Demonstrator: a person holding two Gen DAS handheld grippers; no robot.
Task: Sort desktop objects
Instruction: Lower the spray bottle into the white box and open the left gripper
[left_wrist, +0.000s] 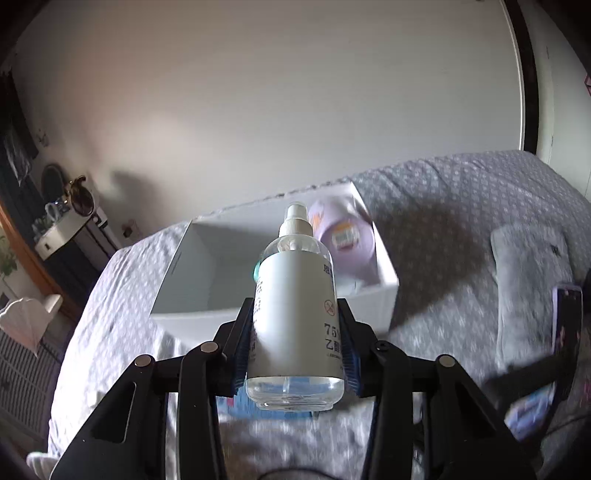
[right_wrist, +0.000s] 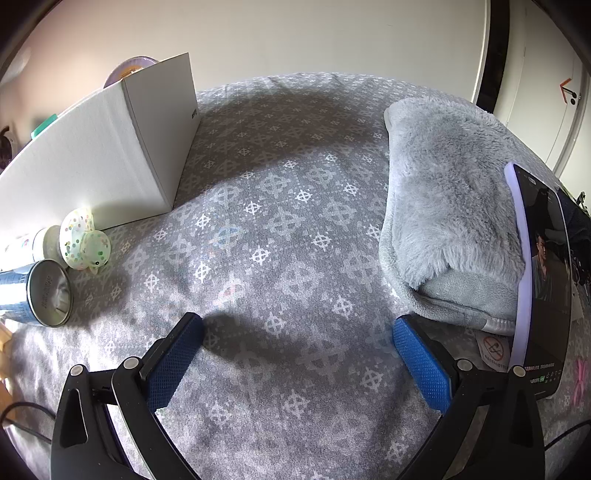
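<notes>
My left gripper (left_wrist: 295, 314) is shut on a clear spray bottle (left_wrist: 295, 310) with a white label and white pump top, held in the air in front of an open white box (left_wrist: 207, 273). A lilac container (left_wrist: 345, 243) lies in the box's right end. My right gripper (right_wrist: 297, 325) is open and empty, low over the grey patterned cloth (right_wrist: 280, 206). In the right wrist view the white box (right_wrist: 110, 155) stands at the left. Beside it lie a dotted green duck toy (right_wrist: 86, 242), a small white bottle (right_wrist: 35, 245) and a blue metal can (right_wrist: 40, 295).
A folded grey fluffy towel (right_wrist: 447, 206) lies at the right, with a lit phone (right_wrist: 543, 280) propped in front of it. The towel (left_wrist: 532, 280) and phone (left_wrist: 567, 325) also show in the left wrist view. A shelf with clutter (left_wrist: 62, 218) stands beyond the table's left edge.
</notes>
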